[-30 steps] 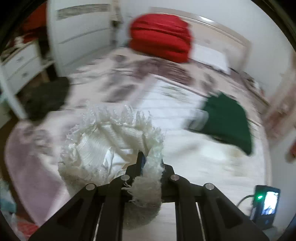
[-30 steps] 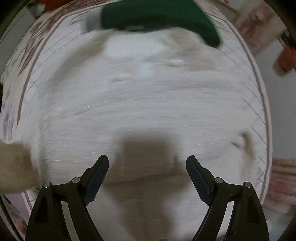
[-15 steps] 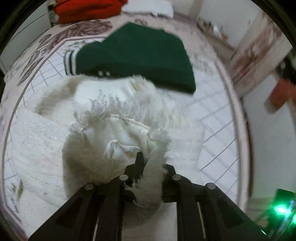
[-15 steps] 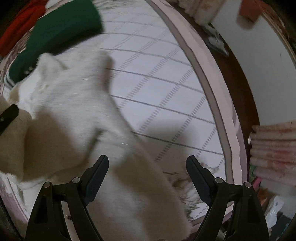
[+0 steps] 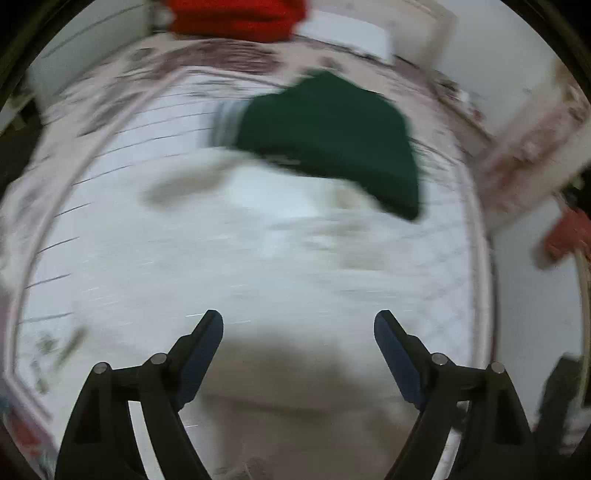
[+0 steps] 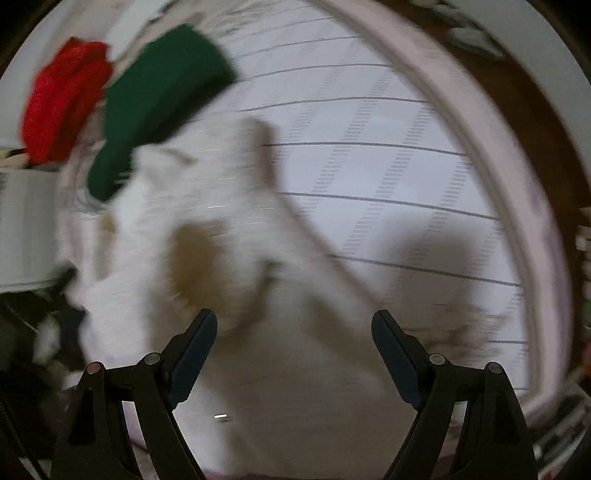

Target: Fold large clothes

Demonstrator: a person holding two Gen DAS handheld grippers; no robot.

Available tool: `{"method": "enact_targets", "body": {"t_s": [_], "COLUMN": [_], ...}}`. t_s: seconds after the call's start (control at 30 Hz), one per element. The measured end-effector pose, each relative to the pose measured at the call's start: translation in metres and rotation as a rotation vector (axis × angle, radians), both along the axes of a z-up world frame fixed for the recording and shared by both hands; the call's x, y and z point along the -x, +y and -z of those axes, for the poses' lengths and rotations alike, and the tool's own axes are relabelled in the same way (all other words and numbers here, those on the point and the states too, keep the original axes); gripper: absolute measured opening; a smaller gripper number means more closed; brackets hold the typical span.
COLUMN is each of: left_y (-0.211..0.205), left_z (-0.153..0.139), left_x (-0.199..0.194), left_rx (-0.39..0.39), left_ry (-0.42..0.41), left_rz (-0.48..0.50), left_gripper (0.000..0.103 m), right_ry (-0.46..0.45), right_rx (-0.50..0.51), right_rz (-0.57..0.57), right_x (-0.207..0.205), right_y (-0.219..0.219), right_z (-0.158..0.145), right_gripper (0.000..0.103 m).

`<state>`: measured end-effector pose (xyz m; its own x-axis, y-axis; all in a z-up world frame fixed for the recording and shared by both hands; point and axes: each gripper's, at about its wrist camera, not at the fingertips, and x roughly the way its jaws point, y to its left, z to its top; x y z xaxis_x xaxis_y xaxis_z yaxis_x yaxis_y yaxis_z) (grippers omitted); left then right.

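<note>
A large white knitted garment (image 5: 280, 266) lies spread on the bed; it also shows in the right wrist view (image 6: 229, 258), where a pointed part sticks up toward the bed's middle. My left gripper (image 5: 298, 325) is open and empty just above the garment. My right gripper (image 6: 294, 323) is open and empty over the garment's near part. Both views are blurred by motion.
A folded green garment (image 5: 332, 140) lies beyond the white one, also in the right wrist view (image 6: 159, 99). A red bundle (image 5: 236, 18) sits at the head of the bed (image 6: 369, 155), also in the right wrist view (image 6: 62, 107). The bed's right edge (image 6: 532, 229) drops to dark floor.
My left gripper has let go of the white fringed fabric and stands wide open. The right gripper stayed open while its view swung across the garment.
</note>
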<state>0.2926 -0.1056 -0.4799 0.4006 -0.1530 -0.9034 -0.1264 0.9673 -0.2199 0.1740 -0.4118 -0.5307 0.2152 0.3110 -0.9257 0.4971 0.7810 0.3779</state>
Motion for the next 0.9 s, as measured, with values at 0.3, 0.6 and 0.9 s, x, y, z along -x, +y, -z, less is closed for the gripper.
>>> {"method": "enact_targets", "body": {"t_s": [0.3,0.6,0.9], "left_y": [0.107,0.135,0.150], "left_z": [0.058,0.046,0.106], "left_x": [0.028,0.010,-0.052], "left_rx": [-0.256,-0.196,-0.272], "left_ry": [0.119,0.087,0.204], "left_rz": [-0.175,-0.213,-0.220], "left_gripper": [0.101,0.101,0.101], "right_ry": [0.025,-0.066,0.039], "right_rx": [-0.054,-0.065,0.151], "right_rz": [-0.202,-0.172,-0.189], "right_x": [-0.081,-0.108,-0.128], "right_y": [0.081,0.078,0.072], "right_z": [0.049,0.029,0.062], "right_gripper": [0.077,0.007,0.008]}}
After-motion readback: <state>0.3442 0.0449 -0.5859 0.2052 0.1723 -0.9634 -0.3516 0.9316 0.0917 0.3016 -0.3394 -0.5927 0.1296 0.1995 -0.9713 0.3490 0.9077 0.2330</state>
